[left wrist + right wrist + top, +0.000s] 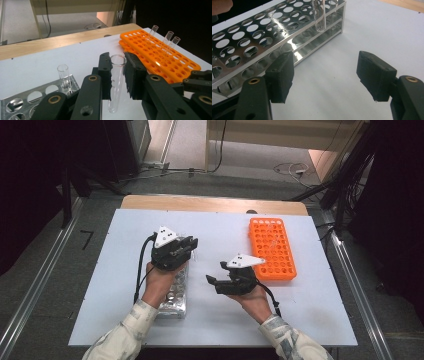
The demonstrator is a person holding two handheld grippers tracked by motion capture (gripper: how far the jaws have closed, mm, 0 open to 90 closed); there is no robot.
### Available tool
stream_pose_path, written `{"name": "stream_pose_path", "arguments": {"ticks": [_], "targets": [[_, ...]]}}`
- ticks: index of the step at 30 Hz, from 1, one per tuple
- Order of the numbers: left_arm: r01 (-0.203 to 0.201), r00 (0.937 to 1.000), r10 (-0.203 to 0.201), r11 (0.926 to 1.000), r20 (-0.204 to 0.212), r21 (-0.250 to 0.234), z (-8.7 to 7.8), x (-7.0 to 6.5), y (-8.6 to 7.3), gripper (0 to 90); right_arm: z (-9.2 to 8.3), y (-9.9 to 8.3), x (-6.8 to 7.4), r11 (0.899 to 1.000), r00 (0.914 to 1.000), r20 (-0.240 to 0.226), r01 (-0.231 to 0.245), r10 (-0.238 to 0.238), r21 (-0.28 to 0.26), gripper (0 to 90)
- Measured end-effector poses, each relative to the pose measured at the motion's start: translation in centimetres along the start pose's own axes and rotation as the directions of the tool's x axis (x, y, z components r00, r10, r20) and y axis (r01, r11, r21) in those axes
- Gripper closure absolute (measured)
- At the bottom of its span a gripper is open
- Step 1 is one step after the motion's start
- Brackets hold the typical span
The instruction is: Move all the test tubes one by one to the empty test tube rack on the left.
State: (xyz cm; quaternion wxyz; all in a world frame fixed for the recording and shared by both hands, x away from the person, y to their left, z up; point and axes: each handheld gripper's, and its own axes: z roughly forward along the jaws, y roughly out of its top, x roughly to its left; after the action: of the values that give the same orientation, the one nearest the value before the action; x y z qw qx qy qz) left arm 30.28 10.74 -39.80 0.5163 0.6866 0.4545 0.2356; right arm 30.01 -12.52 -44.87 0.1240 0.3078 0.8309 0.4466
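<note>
Tubes [168, 37] stand in orange rack [160, 53]; left claw [117, 75] grips tube [116, 82], right claw [332, 75] wide.

On the table [125, 320], the metal rack [175, 295] is lying left and the orange rack [272, 247] right, well apart. Three tubes [168, 40] are standing in the orange rack's far end; one tube [63, 75] is standing in the metal rack
</note>
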Motion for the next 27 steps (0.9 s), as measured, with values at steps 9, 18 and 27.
{"name": "stream_pose_path", "arguments": {"ticks": [9, 18, 27], "targets": [[0.007, 0.9993, -0.008, 0.9998, -0.036, -0.018, -0.1, 0.7, 0.8, 75.6, -0.1, 0.0, -0.1, 1.000, 1.0000, 0.004, -0.005, 0.005, -0.002, 28.7], [0.011, 0.9966, -0.013, 0.9995, -0.081, -0.028, 0.0, 1.7, 1.3, 75.6, -0.2, 0.0, -0.2, 1.000, 1.0000, 0.003, -0.006, 0.006, -0.005, 28.9], [0.000, 0.9909, -0.005, 0.9995, -0.134, -0.032, 0.2, 2.5, 1.6, 75.6, -0.2, 0.0, -0.2, 1.000, 1.0000, -0.001, -0.008, 0.008, -0.006, 29.0]]}}
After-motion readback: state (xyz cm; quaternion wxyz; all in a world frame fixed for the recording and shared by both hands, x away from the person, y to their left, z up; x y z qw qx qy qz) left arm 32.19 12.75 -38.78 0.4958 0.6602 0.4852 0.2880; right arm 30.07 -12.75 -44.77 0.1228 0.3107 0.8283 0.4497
